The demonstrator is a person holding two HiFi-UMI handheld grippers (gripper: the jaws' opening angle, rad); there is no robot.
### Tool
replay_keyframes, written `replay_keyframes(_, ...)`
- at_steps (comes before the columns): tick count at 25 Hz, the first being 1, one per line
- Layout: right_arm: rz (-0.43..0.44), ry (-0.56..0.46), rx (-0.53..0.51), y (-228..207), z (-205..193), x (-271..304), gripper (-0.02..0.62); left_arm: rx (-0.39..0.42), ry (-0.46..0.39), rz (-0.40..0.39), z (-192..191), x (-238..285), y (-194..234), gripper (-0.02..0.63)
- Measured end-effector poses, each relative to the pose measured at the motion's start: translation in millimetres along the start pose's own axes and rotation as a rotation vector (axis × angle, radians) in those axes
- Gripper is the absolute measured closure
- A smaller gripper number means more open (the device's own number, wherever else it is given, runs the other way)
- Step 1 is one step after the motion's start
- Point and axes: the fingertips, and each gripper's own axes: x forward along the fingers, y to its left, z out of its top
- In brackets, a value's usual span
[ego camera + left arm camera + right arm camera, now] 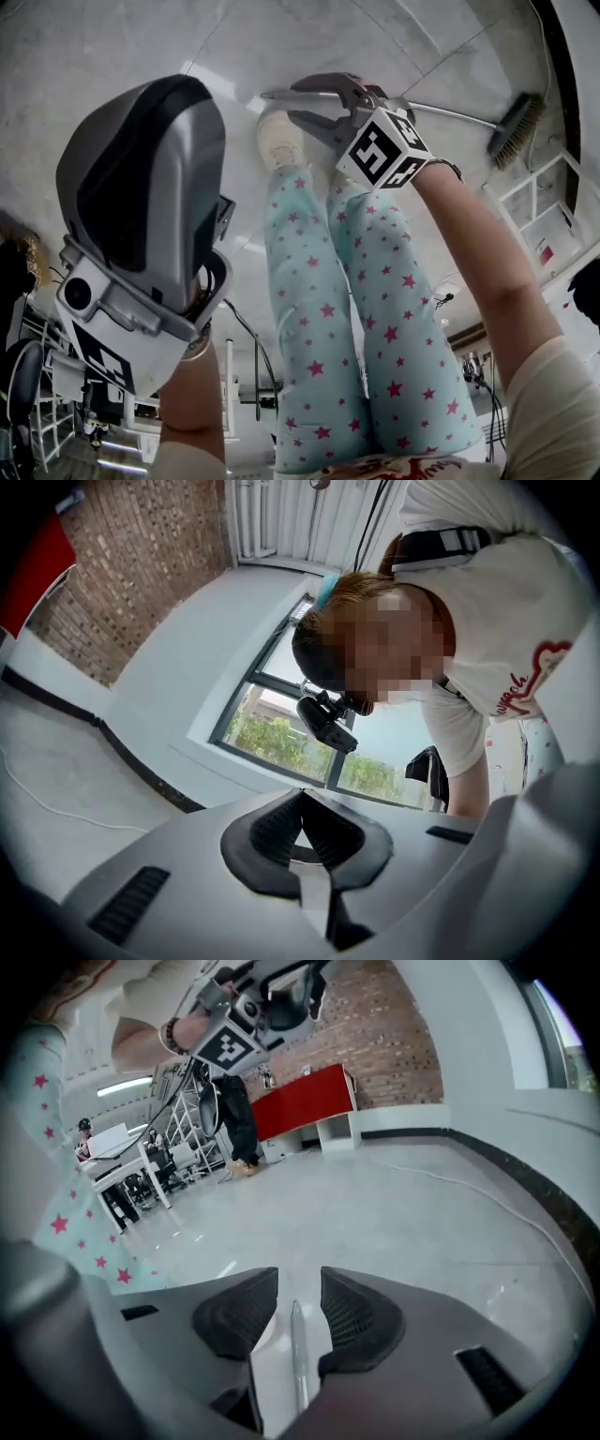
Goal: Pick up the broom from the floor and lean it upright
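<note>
At the left the left tongs (302, 803) are pointing roughly level with their pads meeting at the tips and nothing lying between them. In the middle of the head view the person's star-patterned trousers (375, 309) are running down to a pale shoe (278, 139) that is standing on the grey floor (112, 47). Just beside the shoe the right tongs (298, 101) are reaching down with their jaws standing apart, and the thin metal handle (296, 1354) is lying in the gap between the pads without being pressed by either. The broom (514, 131) is lying flat on the floor, its handle stretching rightward to the bristles. Further right a white shelf unit (544, 202) is standing, and one compartment is holding what may be a red item, too small to identify.
</note>
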Motion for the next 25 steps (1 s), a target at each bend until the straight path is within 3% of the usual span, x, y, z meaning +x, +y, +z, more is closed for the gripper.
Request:
replay_keyframes(5, 0.056, 0.128, -0.055, 17.0, -52.1, 54.4, 0.457, -0.031, 0.030, 0.008, -32.9, -21.1, 16.8, 0.589)
replay_keyframes(11, 0.031, 0.214, -0.068, 10.1, -89.0, 88.9, 0.457, 0.003, 0.103, -0.039, -77.5, -24.9, 21.3, 0.589)
replay_keyframes(14, 0.026, 0.251, -0.077, 5.6, -94.4, 98.1, 0.457, 0.032, 0.141, -0.011, -96.2, -23.4, 26.7, 0.589)
replay_keyframes(19, 0.046, 0.285, -0.079, 2.9, -104.8, 107.8, 0.457, 0.008, 0.219, 0.031, -138.4, -12.7, 33.1, 0.589)
replay_keyframes(25, 0.044, 0.321, -0.107, 0.3, -104.3, 116.1, 0.454, 0.081, 0.351, -0.035, -163.2, 3.5, 26.5, 0.589)
